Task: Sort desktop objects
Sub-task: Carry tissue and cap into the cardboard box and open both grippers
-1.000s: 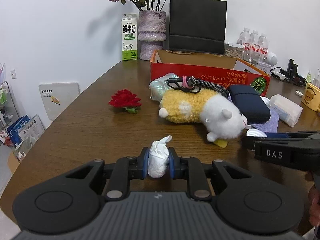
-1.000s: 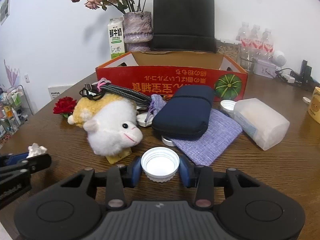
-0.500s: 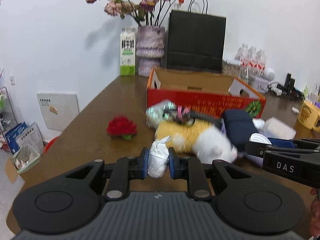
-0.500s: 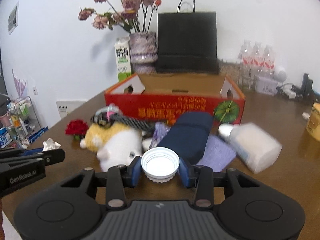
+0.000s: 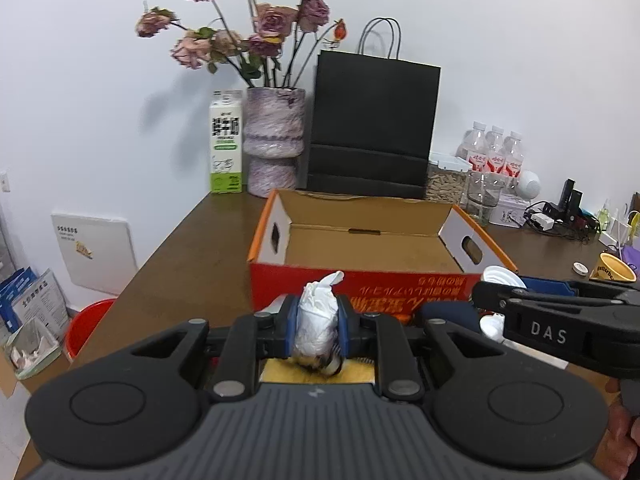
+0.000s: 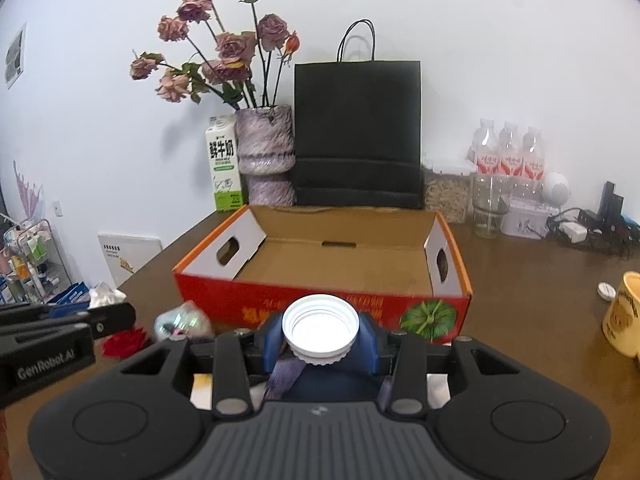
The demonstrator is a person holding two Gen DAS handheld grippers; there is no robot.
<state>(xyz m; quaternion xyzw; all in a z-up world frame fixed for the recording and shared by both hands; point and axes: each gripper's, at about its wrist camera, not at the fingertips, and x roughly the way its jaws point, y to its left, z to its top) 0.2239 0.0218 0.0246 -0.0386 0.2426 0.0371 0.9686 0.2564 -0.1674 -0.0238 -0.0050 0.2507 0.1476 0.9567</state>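
My left gripper (image 5: pixel 318 326) is shut on a crumpled white tissue (image 5: pixel 318 316), held above the table in front of the red cardboard box (image 5: pixel 360 292). In the right wrist view my right gripper (image 6: pixel 320 338) is shut on a white screw lid (image 6: pixel 320 328), hollow side up, just before the box's red front wall (image 6: pixel 240 308). The box is open on top and its brown floor (image 6: pixel 340 264) looks bare. The right gripper (image 5: pixel 496 286) with the lid shows at the right in the left wrist view; the left gripper (image 6: pixel 108 304) with the tissue shows at the left in the right wrist view.
Behind the box stand a milk carton (image 5: pixel 226 148), a vase of dried roses (image 5: pixel 274 142) and a black paper bag (image 5: pixel 372 128). Water bottles (image 6: pixel 508 152), a glass jar (image 6: pixel 488 210) and cables sit back right. A yellow mug (image 6: pixel 624 316) is at right, a red flower (image 6: pixel 124 342) below left.
Both grippers have risen and moved toward the box, each keeping its grip. The plush toy and pouches have dropped below the fingers, and the box's open inside now shows.
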